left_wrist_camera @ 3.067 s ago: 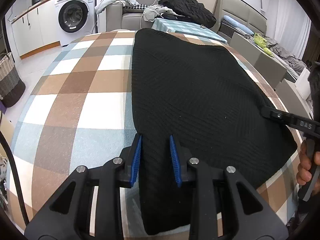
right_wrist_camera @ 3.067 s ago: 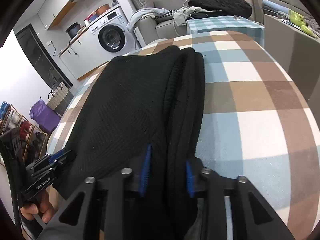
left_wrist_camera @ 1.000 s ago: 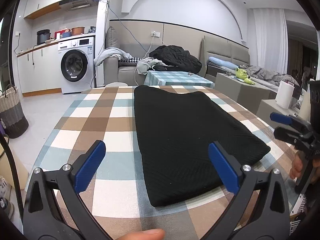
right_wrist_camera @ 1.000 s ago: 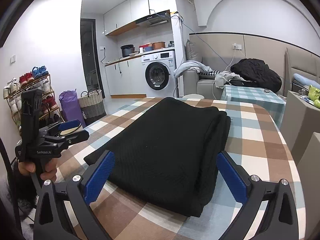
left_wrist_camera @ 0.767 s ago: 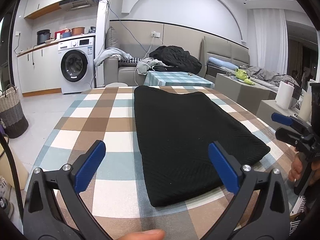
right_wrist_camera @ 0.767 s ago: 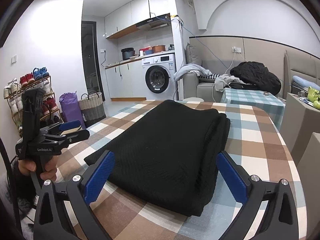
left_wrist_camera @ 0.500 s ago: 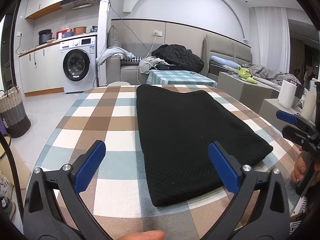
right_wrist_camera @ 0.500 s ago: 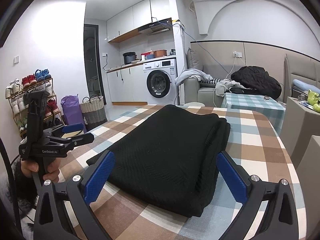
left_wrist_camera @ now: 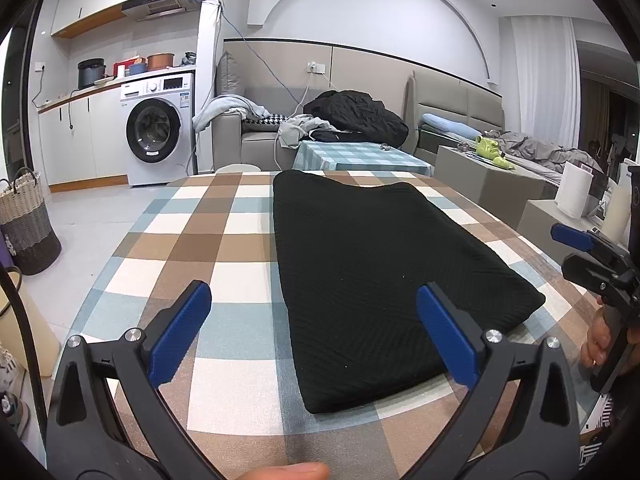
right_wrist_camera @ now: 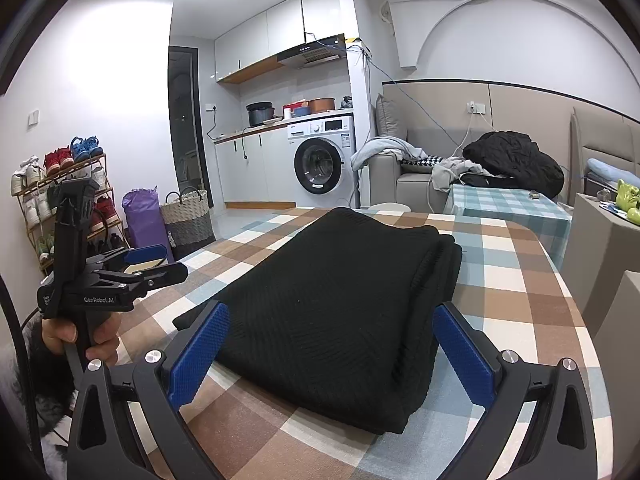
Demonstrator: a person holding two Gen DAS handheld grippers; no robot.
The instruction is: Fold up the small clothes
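A folded black knit garment (left_wrist_camera: 372,248) lies flat on the checked table (left_wrist_camera: 224,248); it also shows in the right wrist view (right_wrist_camera: 340,300) with its thick folded edge to the right. My left gripper (left_wrist_camera: 316,332) is open and empty, held above the table's near edge, short of the garment. My right gripper (right_wrist_camera: 332,344) is open and empty, raised in front of the garment's near end. The right gripper (left_wrist_camera: 592,256) shows at the right of the left wrist view. The left gripper (right_wrist_camera: 144,264) shows at the left of the right wrist view.
A washing machine (left_wrist_camera: 158,140) and a woven basket (left_wrist_camera: 26,220) stand left. A sofa with a black jacket (left_wrist_camera: 356,116) and a small checked table (left_wrist_camera: 360,158) are behind. A shoe rack (right_wrist_camera: 60,200) stands far left.
Three seconds ago both grippers were shut on the garment's near edges. They have let go, opened wide and drawn back and up. In the last second they have barely moved.
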